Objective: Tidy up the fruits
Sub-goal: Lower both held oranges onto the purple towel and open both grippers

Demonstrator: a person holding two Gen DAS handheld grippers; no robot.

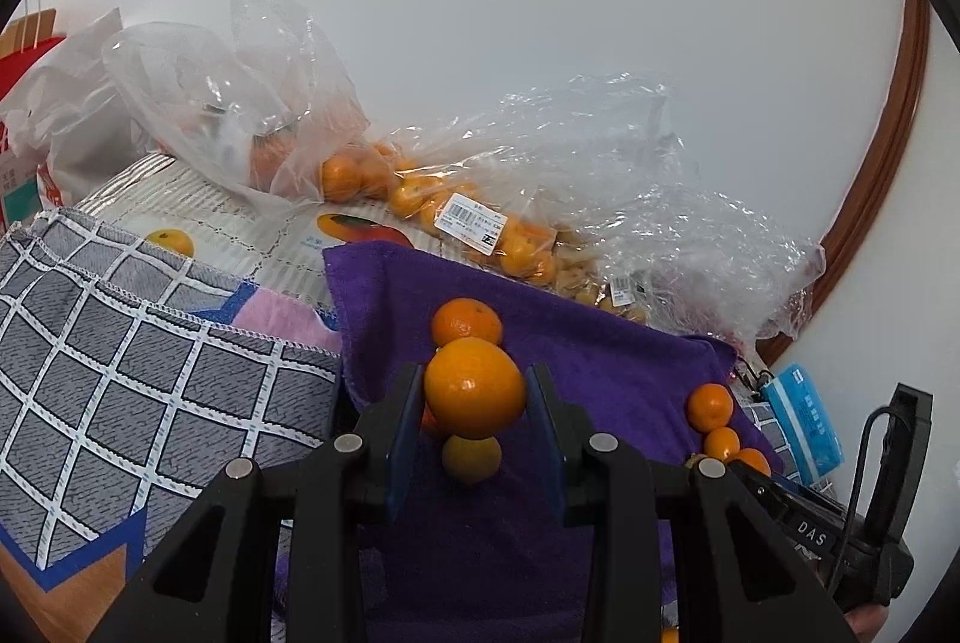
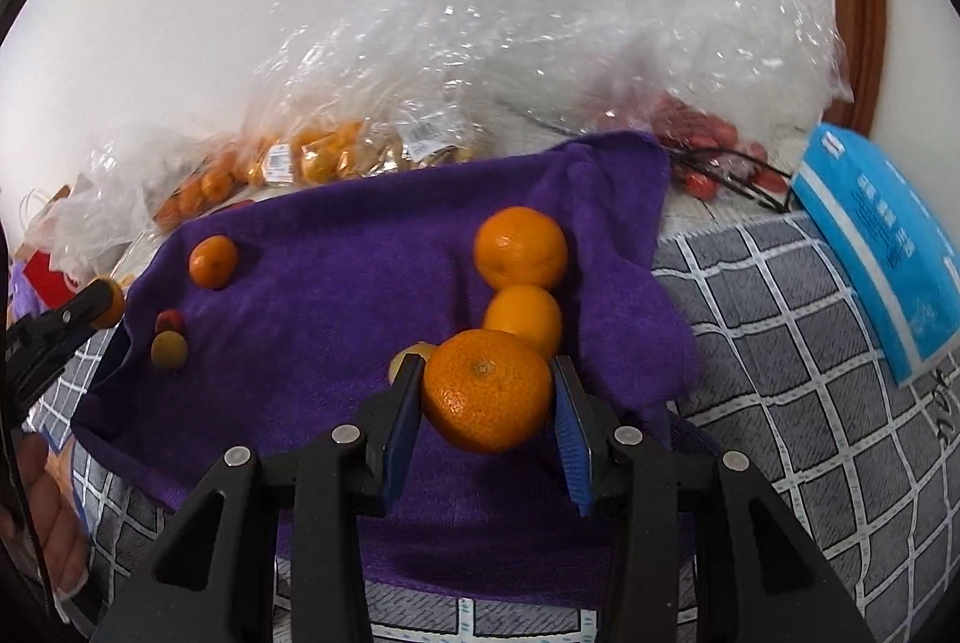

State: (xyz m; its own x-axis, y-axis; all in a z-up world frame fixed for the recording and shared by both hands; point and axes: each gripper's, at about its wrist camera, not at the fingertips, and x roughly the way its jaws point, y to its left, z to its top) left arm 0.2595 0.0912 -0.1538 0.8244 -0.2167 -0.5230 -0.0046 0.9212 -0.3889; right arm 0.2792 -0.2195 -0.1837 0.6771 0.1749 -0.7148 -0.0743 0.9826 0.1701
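A purple towel (image 1: 600, 373) (image 2: 336, 283) lies on the table with fruit on it. My left gripper (image 1: 475, 391) is shut on an orange mandarin (image 1: 475, 386), held above the towel. Another mandarin (image 1: 467, 322) lies just beyond it and a small yellow fruit (image 1: 471, 458) lies below it. My right gripper (image 2: 487, 391) is shut on a larger mandarin (image 2: 487, 391). Two mandarins (image 2: 521, 250) (image 2: 523, 318) lie in a row right behind it. One mandarin (image 2: 213, 261) and two small fruits (image 2: 168, 350) lie at the towel's left. The left gripper also shows at the right wrist view's left edge (image 2: 54, 331).
Clear plastic bags of small oranges (image 1: 456, 217) (image 2: 282, 163) and red fruit (image 2: 702, 133) line the wall behind the towel. A grey checked cloth (image 1: 120, 373) (image 2: 810, 373) covers the table. A blue tissue pack (image 1: 804, 421) (image 2: 882, 247) lies at the right.
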